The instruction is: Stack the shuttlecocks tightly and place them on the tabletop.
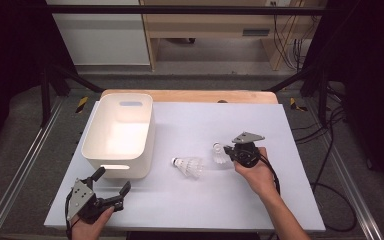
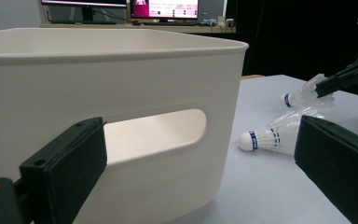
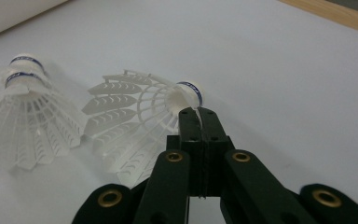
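One shuttlecock (image 3: 140, 121) pinched — right tool (image 3: 199, 114) clamped.

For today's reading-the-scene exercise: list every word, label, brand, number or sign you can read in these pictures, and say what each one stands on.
Nothing can be read for certain.
Blue band on the held shuttlecock: white lettering, too small and blurred.
Blue band on the lying shuttlecock: print too small to read.
Monitor behind the white bin: pink-and-white page, text blurred.
The bin itself: no label in sight.
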Tool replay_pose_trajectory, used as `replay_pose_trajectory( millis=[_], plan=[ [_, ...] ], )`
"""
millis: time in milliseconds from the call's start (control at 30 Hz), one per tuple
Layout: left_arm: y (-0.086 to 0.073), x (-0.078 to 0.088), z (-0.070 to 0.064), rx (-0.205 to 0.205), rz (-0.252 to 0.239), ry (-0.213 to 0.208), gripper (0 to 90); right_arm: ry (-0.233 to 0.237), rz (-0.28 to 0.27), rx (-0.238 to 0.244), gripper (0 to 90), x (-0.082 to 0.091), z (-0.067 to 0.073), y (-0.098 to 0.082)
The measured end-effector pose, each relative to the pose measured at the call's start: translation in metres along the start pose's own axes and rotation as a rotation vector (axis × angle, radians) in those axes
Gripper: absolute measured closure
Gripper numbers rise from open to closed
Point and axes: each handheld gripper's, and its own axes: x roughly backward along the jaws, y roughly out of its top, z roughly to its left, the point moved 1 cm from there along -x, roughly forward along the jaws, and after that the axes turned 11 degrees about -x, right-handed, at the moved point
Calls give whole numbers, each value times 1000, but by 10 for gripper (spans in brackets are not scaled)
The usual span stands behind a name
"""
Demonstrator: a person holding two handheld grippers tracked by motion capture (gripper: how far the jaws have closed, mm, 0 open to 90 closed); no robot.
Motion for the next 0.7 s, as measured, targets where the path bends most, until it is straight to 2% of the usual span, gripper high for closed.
replay_pose_trajectory(
  millis=[233,333,500,633,700],
  plan=[
    [0,1,3,4,-5,4,23,66,-46,-31,900,17,-7,-8],
    [-1,2,5,17,-4,21,23,84,-61,-17,900,20,-6,-10],
    [-2,2,8,30,-6,26,23,110,-78,4,900,25,-3,-10],
    [-2,1,8,21,-1,20,23,113,-84,25,900,28,-2,-12],
    [-1,1,7,17,-2,21,23,115,-90,19,900,29,-3,-12]
  ],
)
